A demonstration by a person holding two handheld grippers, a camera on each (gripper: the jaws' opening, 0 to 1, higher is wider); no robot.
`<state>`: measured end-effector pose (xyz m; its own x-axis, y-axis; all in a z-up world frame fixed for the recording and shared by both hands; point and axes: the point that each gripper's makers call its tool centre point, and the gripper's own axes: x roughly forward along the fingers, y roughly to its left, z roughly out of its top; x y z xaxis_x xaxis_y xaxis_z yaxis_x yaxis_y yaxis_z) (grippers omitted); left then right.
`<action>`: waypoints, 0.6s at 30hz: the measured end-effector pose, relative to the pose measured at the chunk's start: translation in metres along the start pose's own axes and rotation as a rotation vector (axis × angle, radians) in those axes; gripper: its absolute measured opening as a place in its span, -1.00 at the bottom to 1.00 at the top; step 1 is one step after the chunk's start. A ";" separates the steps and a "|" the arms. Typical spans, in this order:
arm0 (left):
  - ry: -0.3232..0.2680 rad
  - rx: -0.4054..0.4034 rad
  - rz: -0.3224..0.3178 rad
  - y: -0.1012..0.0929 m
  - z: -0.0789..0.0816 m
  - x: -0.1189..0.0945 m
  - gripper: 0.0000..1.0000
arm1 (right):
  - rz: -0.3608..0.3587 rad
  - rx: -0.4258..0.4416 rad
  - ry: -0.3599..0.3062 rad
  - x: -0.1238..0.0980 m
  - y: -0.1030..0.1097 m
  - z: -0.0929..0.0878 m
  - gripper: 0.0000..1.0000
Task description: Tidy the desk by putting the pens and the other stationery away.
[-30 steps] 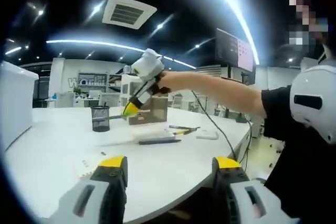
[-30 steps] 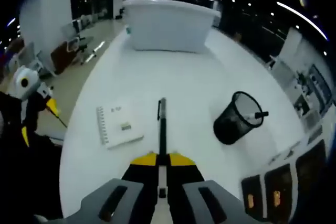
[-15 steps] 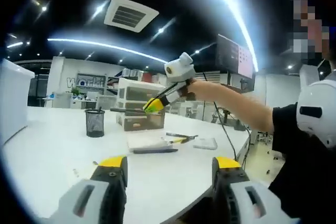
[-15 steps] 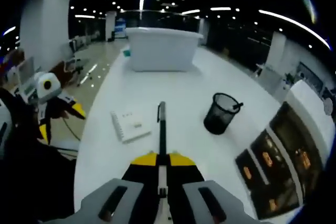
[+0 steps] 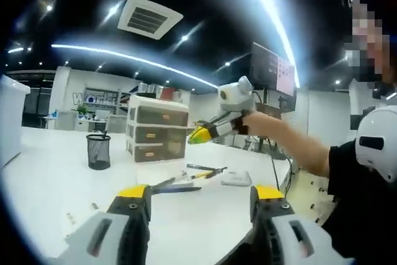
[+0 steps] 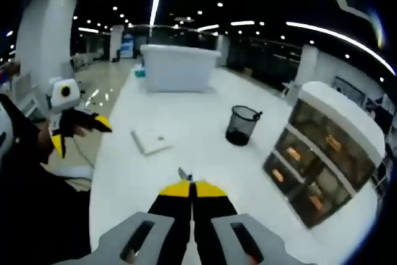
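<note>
My left gripper (image 5: 200, 193) stands open over the near edge of the white desk (image 5: 56, 178), nothing between its jaws. Ahead lie a dark pen (image 5: 183, 188), a yellow-and-black pen (image 5: 209, 170) and a small white box (image 5: 237, 179). A black mesh pen cup (image 5: 98, 151) stands at the left. My right gripper (image 5: 200, 134) hangs in the air on a person's outstretched arm. In the right gripper view the right gripper (image 6: 191, 185) is shut, with a short dark pen tip (image 6: 184, 174) poking out. The mesh cup (image 6: 242, 125) stands well ahead, with a pen in it.
A drawer unit (image 5: 156, 128) stands behind the cup, also at the right (image 6: 322, 159) in the right gripper view. A white notebook (image 6: 151, 139) lies mid-desk, a big white bin (image 6: 177, 69) at the far end. The left gripper (image 6: 80, 133) hangs open off the desk's left edge.
The right gripper has swung rightwards and away from above the cup. Much less of the pen sticks out of its jaws than before. Both cameras have shifted.
</note>
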<state>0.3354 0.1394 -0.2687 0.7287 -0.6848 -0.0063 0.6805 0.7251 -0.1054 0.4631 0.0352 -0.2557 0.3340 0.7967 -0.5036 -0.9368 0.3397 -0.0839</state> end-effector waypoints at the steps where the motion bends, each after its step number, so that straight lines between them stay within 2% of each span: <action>1: -0.002 -0.004 -0.010 -0.003 0.000 0.001 0.29 | 0.002 0.002 -0.005 -0.001 0.002 -0.003 -1.00; 8: 0.020 -0.015 -0.009 -0.003 -0.009 0.003 0.28 | -0.004 0.028 -0.075 -0.016 0.014 -0.005 -1.00; 18: 0.022 -0.035 -0.007 0.001 -0.014 0.004 0.27 | -0.065 0.075 -0.181 -0.041 0.031 -0.021 -1.00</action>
<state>0.3378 0.1364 -0.2829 0.7218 -0.6916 -0.0271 0.6822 0.7175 -0.1405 0.4182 0.0026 -0.2559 0.4133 0.8463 -0.3362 -0.9045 0.4243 -0.0438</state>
